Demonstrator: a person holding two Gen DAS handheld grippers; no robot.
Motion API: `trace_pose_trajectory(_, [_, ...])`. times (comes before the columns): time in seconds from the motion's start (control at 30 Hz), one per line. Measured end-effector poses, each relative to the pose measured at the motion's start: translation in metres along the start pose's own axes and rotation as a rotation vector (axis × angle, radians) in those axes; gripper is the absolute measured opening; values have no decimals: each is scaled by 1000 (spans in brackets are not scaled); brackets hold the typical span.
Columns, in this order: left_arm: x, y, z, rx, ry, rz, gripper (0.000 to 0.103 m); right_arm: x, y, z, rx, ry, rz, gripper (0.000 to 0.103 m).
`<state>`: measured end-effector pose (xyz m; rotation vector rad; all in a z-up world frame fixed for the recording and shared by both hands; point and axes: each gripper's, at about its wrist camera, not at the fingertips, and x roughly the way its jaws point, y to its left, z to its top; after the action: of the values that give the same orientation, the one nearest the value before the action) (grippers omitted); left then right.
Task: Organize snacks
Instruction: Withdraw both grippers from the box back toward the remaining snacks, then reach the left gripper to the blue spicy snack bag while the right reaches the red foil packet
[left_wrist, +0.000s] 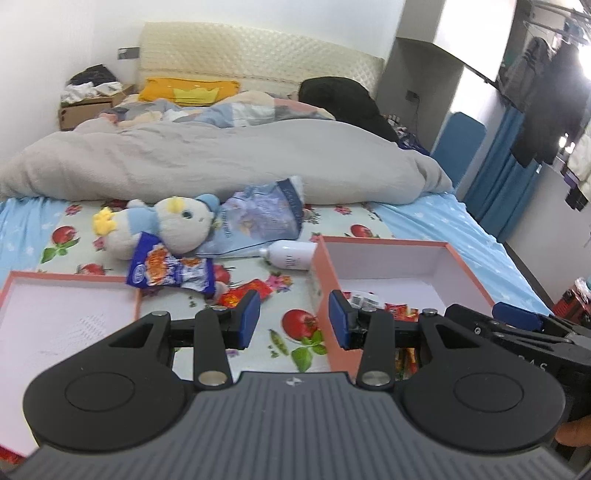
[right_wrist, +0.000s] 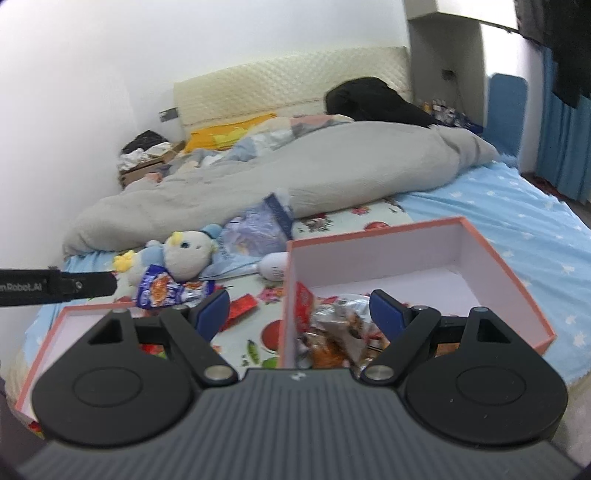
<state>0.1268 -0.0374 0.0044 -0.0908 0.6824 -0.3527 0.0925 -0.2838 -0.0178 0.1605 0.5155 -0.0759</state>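
My left gripper (left_wrist: 293, 319) is open and empty, low over the bed between two pink-rimmed boxes. The left box (left_wrist: 66, 321) shows a bare white floor. The right box (left_wrist: 388, 258) holds several snack packets (left_wrist: 399, 312). A blue and orange snack bag (left_wrist: 170, 271) and a red packet (left_wrist: 243, 293) lie on the sheet ahead. My right gripper (right_wrist: 295, 314) is open and empty, over the near edge of the right box (right_wrist: 498, 266), above its snack packets (right_wrist: 340, 325). The blue bag (right_wrist: 166, 290) and red packet (right_wrist: 242, 306) show here too.
A plush toy (left_wrist: 166, 223), a large pale blue bag (left_wrist: 258, 218) and a white bottle (left_wrist: 291, 254) lie beyond the boxes. A grey duvet (left_wrist: 221, 162) is heaped across the bed. The left gripper's arm (right_wrist: 55, 286) shows at the left of the right wrist view.
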Motion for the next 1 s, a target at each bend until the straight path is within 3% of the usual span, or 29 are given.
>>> trace_pose_trajectory(0.4, [-23, 44, -16, -76, -8, 70, 47, 4, 37, -10, -26, 1, 73, 84])
trace_pose_trajectory(0.73, [-21, 59, -21, -78, 16, 81, 47, 11, 52, -31, -19, 1, 66, 84])
trace_pose_trajectory(0.83, [-17, 63, -25, -85, 9, 80, 56, 13, 57, -38, -58, -11, 71, 84])
trace_pose_trajectory(1.0, [0, 72, -39, -119, 31, 58, 57, 24, 58, -48, -67, 20, 60, 84])
